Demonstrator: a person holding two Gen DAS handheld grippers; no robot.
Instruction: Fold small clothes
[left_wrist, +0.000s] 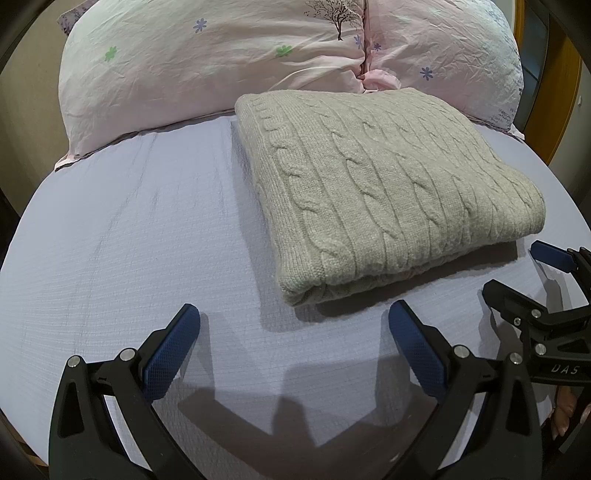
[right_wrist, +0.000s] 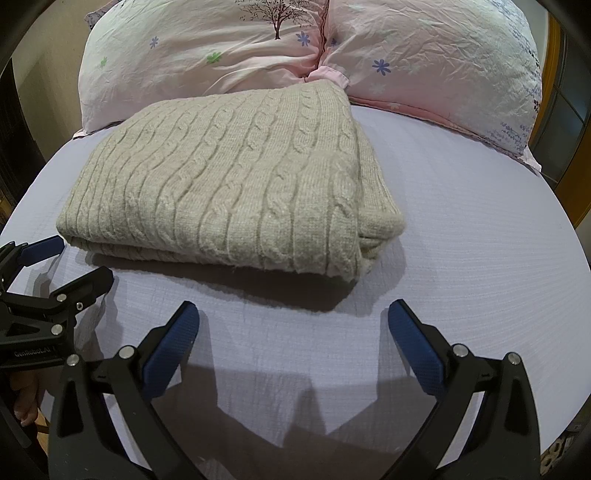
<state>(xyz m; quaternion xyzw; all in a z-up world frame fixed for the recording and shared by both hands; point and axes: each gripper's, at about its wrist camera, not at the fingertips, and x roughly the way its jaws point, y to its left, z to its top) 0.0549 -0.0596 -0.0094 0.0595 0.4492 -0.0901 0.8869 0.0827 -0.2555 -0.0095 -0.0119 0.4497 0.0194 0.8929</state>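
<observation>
A beige cable-knit sweater (left_wrist: 384, 188) lies folded into a thick rectangle on the pale lilac bed sheet (left_wrist: 129, 240); it also shows in the right wrist view (right_wrist: 229, 184). My left gripper (left_wrist: 293, 317) is open and empty, just in front of the sweater's near edge. My right gripper (right_wrist: 293, 317) is open and empty, a little in front of the sweater's near right corner. In the left wrist view the right gripper (left_wrist: 517, 269) sits at the right edge; in the right wrist view the left gripper (right_wrist: 74, 258) sits at the left edge. Neither touches the sweater.
Two pink flowered pillows (left_wrist: 207, 62) (right_wrist: 436, 62) lie against the head of the bed, right behind the sweater. Bare sheet (right_wrist: 480, 221) spreads to the sides of the sweater. A wooden frame (left_wrist: 561, 96) stands past the bed's right edge.
</observation>
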